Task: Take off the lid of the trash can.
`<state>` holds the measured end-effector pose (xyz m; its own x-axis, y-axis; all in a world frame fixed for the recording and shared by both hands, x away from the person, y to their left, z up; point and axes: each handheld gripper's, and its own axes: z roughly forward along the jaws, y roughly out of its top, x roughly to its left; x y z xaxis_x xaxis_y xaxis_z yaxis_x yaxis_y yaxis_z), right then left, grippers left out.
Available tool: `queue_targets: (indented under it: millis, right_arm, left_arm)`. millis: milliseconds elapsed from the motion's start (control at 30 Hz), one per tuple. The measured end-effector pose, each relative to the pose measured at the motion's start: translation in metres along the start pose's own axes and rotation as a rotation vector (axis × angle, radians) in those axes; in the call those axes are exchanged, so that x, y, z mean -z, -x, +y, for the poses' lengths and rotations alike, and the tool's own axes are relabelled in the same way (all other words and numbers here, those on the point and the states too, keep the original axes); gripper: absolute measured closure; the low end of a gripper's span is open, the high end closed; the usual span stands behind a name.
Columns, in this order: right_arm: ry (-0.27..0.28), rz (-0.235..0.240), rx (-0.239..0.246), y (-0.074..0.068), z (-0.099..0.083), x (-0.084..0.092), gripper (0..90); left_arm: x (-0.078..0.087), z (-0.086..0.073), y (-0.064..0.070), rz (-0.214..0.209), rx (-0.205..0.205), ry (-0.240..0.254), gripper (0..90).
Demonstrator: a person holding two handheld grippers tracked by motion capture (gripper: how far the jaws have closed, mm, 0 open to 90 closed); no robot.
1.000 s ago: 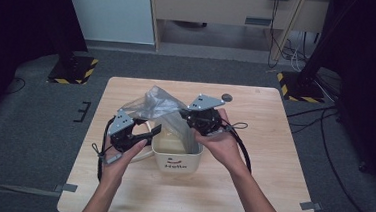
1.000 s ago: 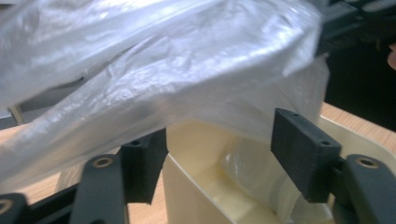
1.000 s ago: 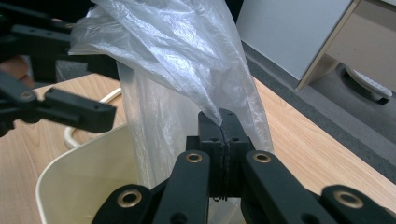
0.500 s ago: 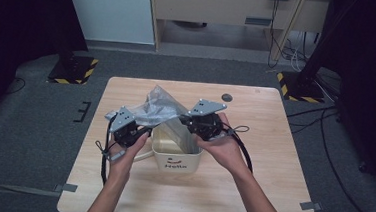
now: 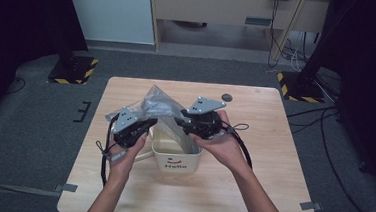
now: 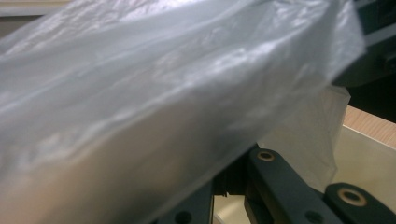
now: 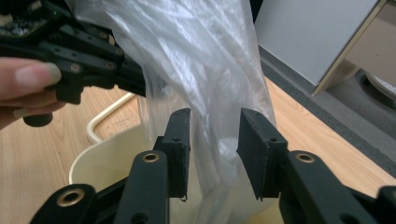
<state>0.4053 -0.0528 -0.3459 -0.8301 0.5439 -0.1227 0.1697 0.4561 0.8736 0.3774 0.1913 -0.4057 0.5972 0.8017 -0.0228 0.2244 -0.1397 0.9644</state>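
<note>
**Supervisor:** Where is the bag relative to the bucket?

**Operator:** I see the clear plastic bag [image 5: 162,105] standing up out of the cream bucket [image 5: 178,161], its lower part down inside the bucket's mouth and its upper part rising above the rim and leaning away from me. The bucket sits on the wooden table [image 5: 272,157], roughly at the middle.

**Supervisor:** And your left claw?

**Operator:** My left gripper [image 5: 144,128] is just left of the bucket, at its rim. Its jaws have just been closing and are now clenched on the bag's film. In the left gripper view the bag [image 6: 154,102] drapes right over the jaws, with the bucket's wall [image 6: 369,163] below and to the right.

**Supervisor:** The right one?

**Operator:** My right gripper [image 5: 182,121] is above the bucket's far rim, on the bag's right side. Its jaws have just been opening. In the right gripper view the right gripper [image 7: 212,140] has film hanging between its pads, but the pads stand apart from it, so I call it released. Beyond it I see the left gripper [image 7: 93,60] pinching the bag [image 7: 196,70], above the bucket [image 7: 107,158].
</note>
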Motion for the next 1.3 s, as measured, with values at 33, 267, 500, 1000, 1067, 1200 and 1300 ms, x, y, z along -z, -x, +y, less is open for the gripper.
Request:
queue_targets:
  millis: [33,267,500,1000,1067,1200,1300]
  right_arm:
    - [0.002,0.002,-0.006,0.0,0.002,0.0,63.1]
    - [0.02,0.007,0.006,-0.003,0.016,0.0,63.4]
    - [0.017,0.012,0.016,-0.006,0.024,-0.004,69.3]
    - [-0.014,-0.052,0.012,0.004,0.016,-0.005,90.0]
    - [-0.013,-0.066,-0.002,0.01,0.012,-0.001,90.0]
    - [-0.014,-0.096,-0.044,0.023,0.001,0.005,90.0]
    - [-0.022,-0.113,-0.06,0.032,-0.008,0.008,90.0]
  left_arm:
    - [0.0,0.0,0.0,-0.001,-0.003,-0.001,90.0]
    - [0.001,0.001,0.003,0.001,-0.024,-0.002,90.0]
    - [0.004,0.001,0.002,-0.008,-0.029,0.016,90.0]
    - [0.008,0.0,0.0,-0.018,-0.058,0.018,90.0]
    - [0.009,0.0,0.0,-0.017,-0.063,0.014,90.0]
    - [0.01,-0.003,0.0,-0.016,-0.072,-0.003,90.0]
    - [0.009,-0.005,0.001,-0.021,-0.077,-0.012,90.0]
